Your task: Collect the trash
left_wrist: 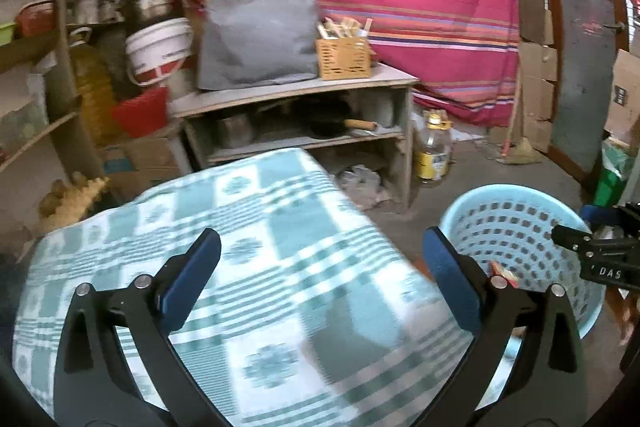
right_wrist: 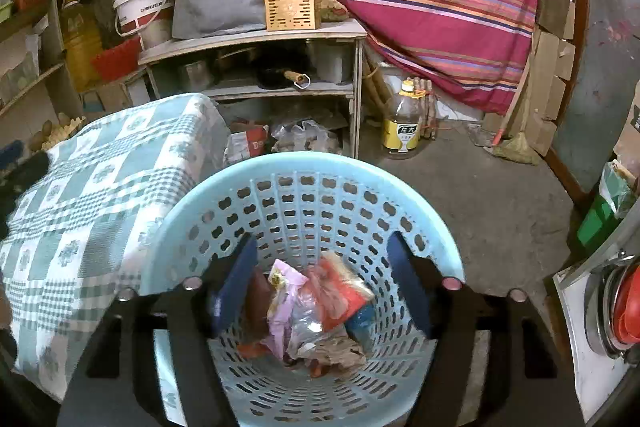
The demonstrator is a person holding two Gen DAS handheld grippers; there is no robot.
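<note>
— Tongs, both: what state?
— My right gripper (right_wrist: 320, 287) gapes over the blue basket (right_wrist: 304, 163), wrappers (right_wrist: 320, 307) lying inside. My left gripper (left_wrist: 320, 279), empty, spread wide above the checked cloth (left_wrist: 248, 227), beside it.

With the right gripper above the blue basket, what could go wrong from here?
1. The right gripper is open over the blue basket, its fingers near the wrappers inside; closing might pick trash back out.
2. The basket stands against the checked cloth; a bump from the open left gripper might tip it.
</note>
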